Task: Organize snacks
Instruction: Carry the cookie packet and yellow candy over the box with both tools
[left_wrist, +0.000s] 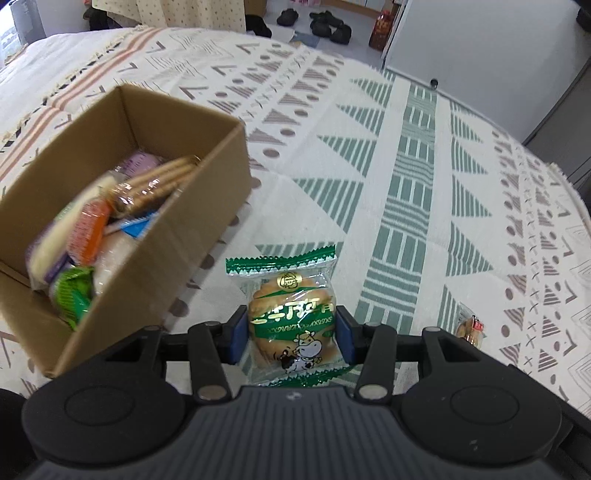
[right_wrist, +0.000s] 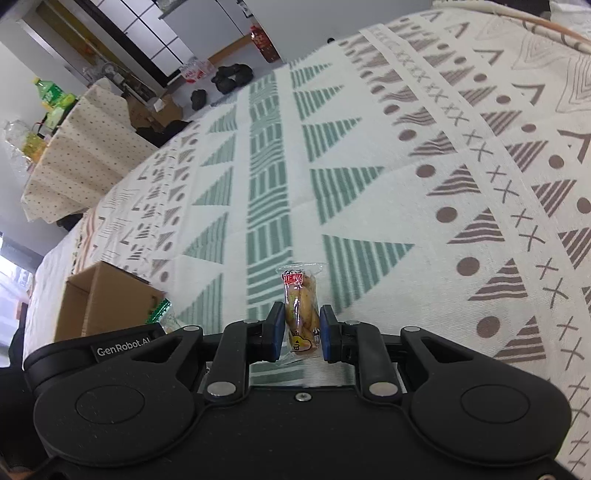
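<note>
Left gripper (left_wrist: 291, 332): the blue fingers (left_wrist: 238, 334) pinch a green-wrapped biscuit packet (left_wrist: 290, 314) across its width, one pad on each side edge. The grip sits low on the packet, so the serrated top seal and most of the printed face stand free ahead of the fingers. This hold looks chosen to keep the flat packet upright and ready to drop in edgewise.

Right gripper (right_wrist: 298, 332): the fingers (right_wrist: 277, 332) are pressed in on a small clear snack packet (right_wrist: 301, 310) with a red label at its top. The packet stands upright between the pads, gripped across its narrow body, which suits so slim an item.

Both packets appear to hang clear of the patterned cloth (left_wrist: 406, 166) covering the counter. In the left view the right hand's small packet shows at the right edge, well apart from the biscuit packet.

Cardboard box (left_wrist: 155, 229): open-topped and resting on the cloth to the left of the left gripper. It already holds a mixed heap of wrapped snacks (left_wrist: 110, 221), some leaning against the near wall. In my judgement it is the collection point, and both held packets remain to be carried over its rim and released. Free space shows at the far end of the box.
</note>
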